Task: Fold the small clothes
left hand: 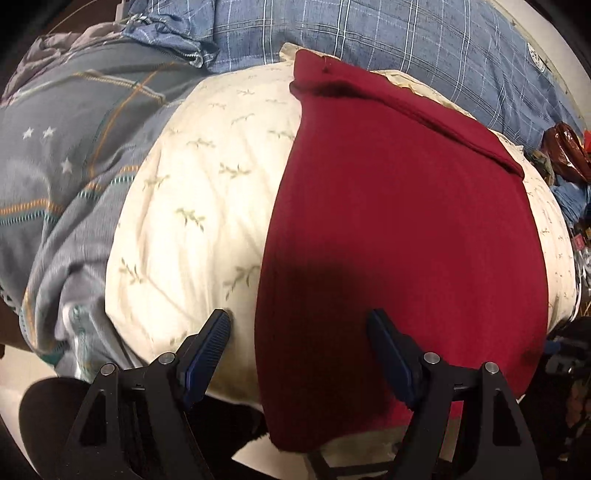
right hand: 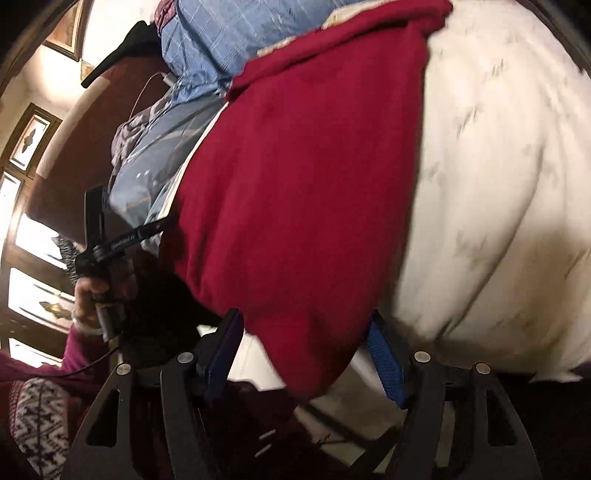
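Left wrist view shows the red garment [left hand: 399, 229] spread flat on a cream leaf-print cushion [left hand: 207, 192], running from 12 o'clock down to 6 o'clock, its far end folded over into a band near the top. The left gripper [left hand: 299, 325] stands wide open at 6 o'clock with nothing between its fingers: one blue-padded finger sits over the cream cushion, the other over the red cloth, and the garment's left edge runs between them. A grey star-print quilt [left hand: 70, 155] lies at 9 o'clock, and a blue checked blanket [left hand: 369, 33] at 12 o'clock.

From the right wrist, the red garment [right hand: 295, 184] fills the centre and its near corner hangs down between the fingers of the right gripper [right hand: 306, 328], which is also spread wide and clamps nothing. The cream cushion [right hand: 498, 184] extends toward 3 o'clock. At 9 o'clock the person's left hand [right hand: 86, 299] grips the other tool's handle.
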The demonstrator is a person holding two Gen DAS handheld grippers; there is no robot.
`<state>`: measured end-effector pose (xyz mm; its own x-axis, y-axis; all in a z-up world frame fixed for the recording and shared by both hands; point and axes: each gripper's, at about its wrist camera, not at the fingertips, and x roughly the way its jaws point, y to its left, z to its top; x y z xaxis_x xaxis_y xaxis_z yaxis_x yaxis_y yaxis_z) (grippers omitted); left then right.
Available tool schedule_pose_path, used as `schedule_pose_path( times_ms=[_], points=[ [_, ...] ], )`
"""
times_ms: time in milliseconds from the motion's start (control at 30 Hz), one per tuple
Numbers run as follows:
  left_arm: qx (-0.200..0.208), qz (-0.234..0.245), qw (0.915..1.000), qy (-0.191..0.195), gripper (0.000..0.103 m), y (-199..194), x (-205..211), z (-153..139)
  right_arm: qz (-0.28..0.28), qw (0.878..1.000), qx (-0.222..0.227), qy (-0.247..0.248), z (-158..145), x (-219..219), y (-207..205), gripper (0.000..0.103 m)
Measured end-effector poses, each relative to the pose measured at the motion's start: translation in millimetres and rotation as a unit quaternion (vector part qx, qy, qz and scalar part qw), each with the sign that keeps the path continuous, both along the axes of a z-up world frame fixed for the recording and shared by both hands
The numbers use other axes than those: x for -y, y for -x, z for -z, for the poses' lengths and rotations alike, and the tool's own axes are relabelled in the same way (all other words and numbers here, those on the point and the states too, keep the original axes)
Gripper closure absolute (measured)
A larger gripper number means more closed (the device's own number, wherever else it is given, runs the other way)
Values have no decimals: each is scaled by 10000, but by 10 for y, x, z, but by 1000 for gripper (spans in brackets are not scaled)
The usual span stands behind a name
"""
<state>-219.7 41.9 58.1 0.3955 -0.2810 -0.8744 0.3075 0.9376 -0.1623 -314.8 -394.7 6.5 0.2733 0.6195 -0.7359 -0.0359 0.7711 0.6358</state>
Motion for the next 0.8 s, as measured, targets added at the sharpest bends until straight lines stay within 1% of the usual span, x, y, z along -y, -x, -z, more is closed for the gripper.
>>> schedule_pose_path(
  times_ms=[100, 133, 167, 333, 400, 533, 600, 700, 800],
  points=[
    [-152, -70, 9998, 146, 26, 58, -79, 19, -87, 9998, -84, -150, 75, -85, 9, 41],
    [-208, -97, 9996, 173, 26, 79, -106, 24, -122, 9998, -88, -161, 94, -127, -12, 46],
    [-255, -131, 9994, 189, 26, 87, -122, 31, -158, 9997, -63, -174, 98, -159, -29, 47],
    [-386, -289, 9986, 192, 27, 93, -174, 53, -327, 9992, 207, -113, 55, -263, -49, 44],
    [-405, -319, 9985, 189, 28, 101, -172, 55, -377, 9991, 193, -53, 63, -293, -83, 44],
    [-461, -250, 9985, 174, 29, 106, -134, 53, -343, 9993, 123, -103, 90, -267, -85, 44],
    [-506, -187, 9984, 182, 35, 111, -114, 47, -351, 9992, 153, -101, 79, -256, -70, 44],
    [-527, -166, 9983, 169, 40, 86, -90, 56, -412, 9988, 251, -82, 61, -259, -48, 44],
    [-528, -192, 9984, 87, 41, 83, -61, 67, -458, 9986, 250, -40, 75, -293, -53, 44]
  ],
)
